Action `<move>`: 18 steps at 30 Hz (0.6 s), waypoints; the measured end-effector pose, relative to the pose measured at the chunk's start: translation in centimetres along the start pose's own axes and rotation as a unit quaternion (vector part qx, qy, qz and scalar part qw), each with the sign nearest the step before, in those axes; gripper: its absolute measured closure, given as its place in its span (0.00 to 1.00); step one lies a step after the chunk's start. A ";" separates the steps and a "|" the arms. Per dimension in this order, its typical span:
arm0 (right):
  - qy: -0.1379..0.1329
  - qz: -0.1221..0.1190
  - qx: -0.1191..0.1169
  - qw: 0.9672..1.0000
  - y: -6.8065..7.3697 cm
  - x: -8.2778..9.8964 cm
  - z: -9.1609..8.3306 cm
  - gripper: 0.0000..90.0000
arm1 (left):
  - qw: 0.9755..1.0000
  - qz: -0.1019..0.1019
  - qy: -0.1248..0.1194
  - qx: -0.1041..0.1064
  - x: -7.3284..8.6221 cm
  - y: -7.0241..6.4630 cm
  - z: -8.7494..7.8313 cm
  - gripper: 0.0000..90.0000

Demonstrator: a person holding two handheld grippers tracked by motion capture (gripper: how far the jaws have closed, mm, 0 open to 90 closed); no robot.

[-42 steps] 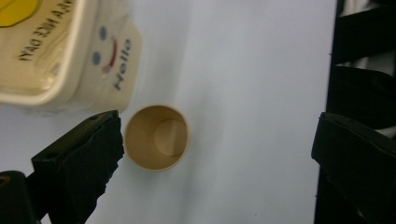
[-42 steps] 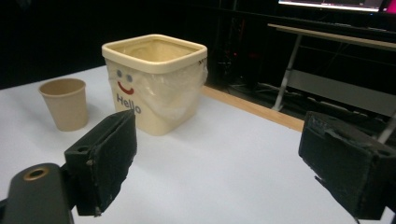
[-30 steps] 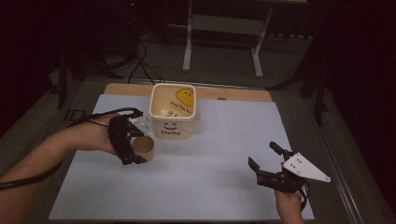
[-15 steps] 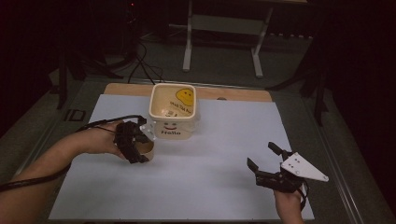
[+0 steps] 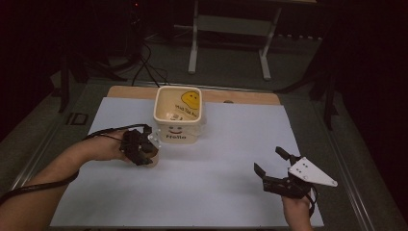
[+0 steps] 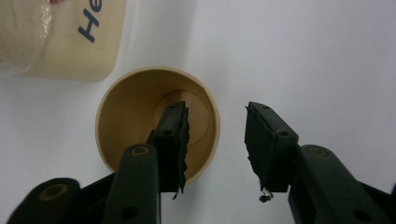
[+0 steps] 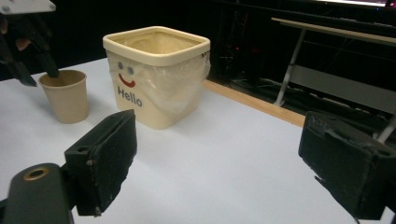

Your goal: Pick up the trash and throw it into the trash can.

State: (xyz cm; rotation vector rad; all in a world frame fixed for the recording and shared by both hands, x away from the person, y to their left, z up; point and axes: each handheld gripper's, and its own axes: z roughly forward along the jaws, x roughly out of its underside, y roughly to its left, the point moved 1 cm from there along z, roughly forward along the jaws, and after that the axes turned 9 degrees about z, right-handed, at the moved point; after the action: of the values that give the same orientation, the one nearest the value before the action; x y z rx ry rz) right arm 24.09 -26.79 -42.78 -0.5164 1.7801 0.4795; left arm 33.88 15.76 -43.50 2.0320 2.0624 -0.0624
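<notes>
Cup point(image 6: 140, 116) stands upright on the white bench point(image 5: 216, 192), just beside the yellow "Hello" bin point(image 5: 178, 115), at its 7 o'clock in the high view. Left tool point(image 6: 215, 140) hangs over it, one jaw down inside the cup, other outside the rim at 3 o'clock in the left gripper view. Its jaws have just been closing with the cup wall between them; a gap shows, so not pinching yet by my read. Right tool point(image 5: 272, 161) rests spread and empty at 5 o'clock of the bench, well apart. Step in hand looks like grasping the cup by its rim. Next move calls for closing onto the wall gently, so the thin paper doesn't crumple, then lifting straight up.
</notes>
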 end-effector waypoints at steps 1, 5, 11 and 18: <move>0.001 0.000 0.000 1.000 0.0 0.0 0.0 0.13 | 1.000 0.000 0.002 0.002 0.0 0.0 0.3 0.71; 0.003 -0.002 -0.002 1.000 0.0 0.0 0.1 0.13 | 1.000 0.000 0.008 0.008 -0.1 0.1 1.0 0.77; 0.004 0.000 -0.002 1.000 0.0 0.1 0.1 0.13 | 1.000 -0.004 0.015 0.021 -0.1 0.2 1.9 0.86; 0.006 -0.001 -0.002 1.000 0.0 0.1 0.2 0.13 | 1.000 -0.002 0.018 0.023 0.1 0.2 2.3 0.95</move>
State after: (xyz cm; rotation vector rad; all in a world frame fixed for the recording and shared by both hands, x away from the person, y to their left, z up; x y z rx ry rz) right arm 24.23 -26.70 -42.97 -0.5253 1.7907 0.4804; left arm 34.45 15.41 -45.67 2.0710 2.1061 -0.0748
